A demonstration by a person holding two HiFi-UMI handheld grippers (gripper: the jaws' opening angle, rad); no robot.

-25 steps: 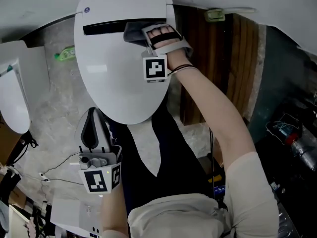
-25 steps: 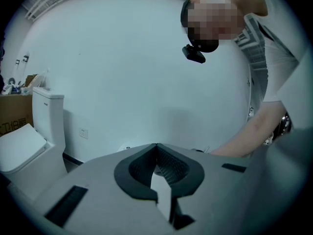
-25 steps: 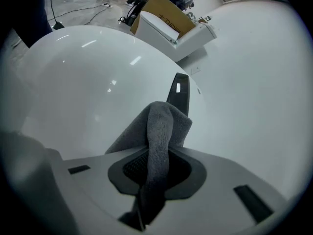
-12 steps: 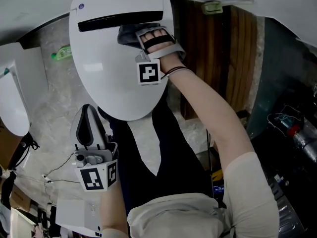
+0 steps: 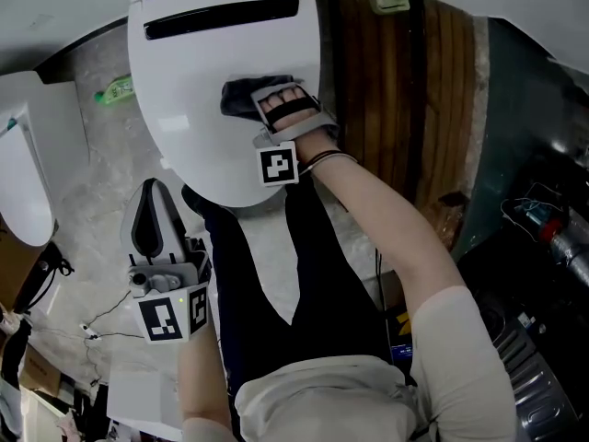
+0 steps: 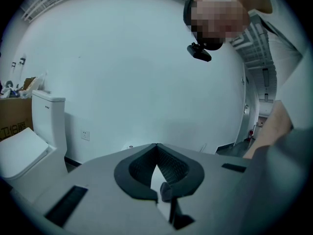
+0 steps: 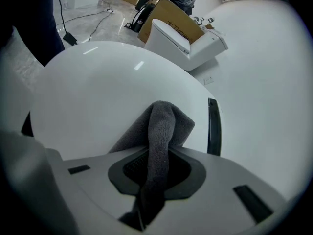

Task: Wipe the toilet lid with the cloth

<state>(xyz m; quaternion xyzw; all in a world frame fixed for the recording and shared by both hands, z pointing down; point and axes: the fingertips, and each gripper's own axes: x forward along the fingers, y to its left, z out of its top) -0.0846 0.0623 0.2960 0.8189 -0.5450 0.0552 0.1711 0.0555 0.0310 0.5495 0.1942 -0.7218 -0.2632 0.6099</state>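
Observation:
The white toilet lid (image 5: 198, 109) is shut and fills the top of the head view, with a black slot (image 5: 221, 18) near its far end. My right gripper (image 5: 256, 101) is shut on a dark grey cloth (image 5: 239, 95) and presses it flat on the middle right of the lid. In the right gripper view the cloth (image 7: 164, 124) bunches out past the right gripper (image 7: 156, 153) onto the lid (image 7: 102, 92). My left gripper (image 5: 147, 196) hangs low on the left, off the lid, shut on nothing. The left gripper (image 6: 157, 148) faces a bare white wall.
A second white toilet (image 5: 26, 178) stands at the left, and it shows as the toilet (image 7: 186, 43) beside a cardboard box (image 7: 173, 16). A dark wooden panel (image 5: 396, 90) runs along the right. Cables (image 5: 92, 325) and a green item (image 5: 115, 88) lie on the marble floor.
My right gripper has dragged the cloth down the lid, away from the black slot and toward the person. The left gripper has stayed low at the left, shifting only slightly.

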